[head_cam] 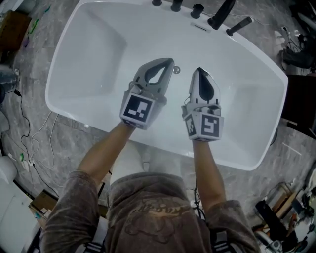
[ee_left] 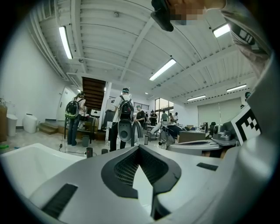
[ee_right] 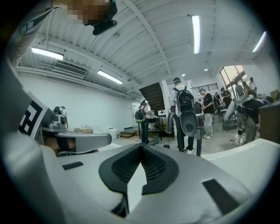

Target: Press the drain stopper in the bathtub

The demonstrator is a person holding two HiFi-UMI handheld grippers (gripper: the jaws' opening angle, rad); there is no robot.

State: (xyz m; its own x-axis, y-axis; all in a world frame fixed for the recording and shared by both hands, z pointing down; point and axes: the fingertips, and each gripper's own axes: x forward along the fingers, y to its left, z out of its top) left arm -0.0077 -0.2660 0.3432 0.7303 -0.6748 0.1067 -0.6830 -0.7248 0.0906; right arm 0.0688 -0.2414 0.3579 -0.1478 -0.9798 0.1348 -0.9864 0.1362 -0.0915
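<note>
A white bathtub (head_cam: 79,59) fills the head view. Its small round chrome drain stopper (head_cam: 176,70) lies on the tub floor near the middle. Over the tub, my left gripper (head_cam: 168,62) is shut with nothing in it, its tips just left of the stopper and above it. At the same height my right gripper (head_cam: 199,71) is also shut and empty, its tips just right of the stopper. In the left gripper view the left gripper (ee_left: 139,147) has its tips meeting; in the right gripper view the right gripper (ee_right: 141,147) looks the same. Neither gripper view shows the stopper.
Black tap fittings (head_cam: 220,15) and knobs (head_cam: 176,6) line the tub's far rim. Cables (head_cam: 29,143) and boxes (head_cam: 42,201) lie on the grey floor to the left, more gear (head_cam: 284,217) to the right. People with backpacks (ee_left: 124,118) stand across the room.
</note>
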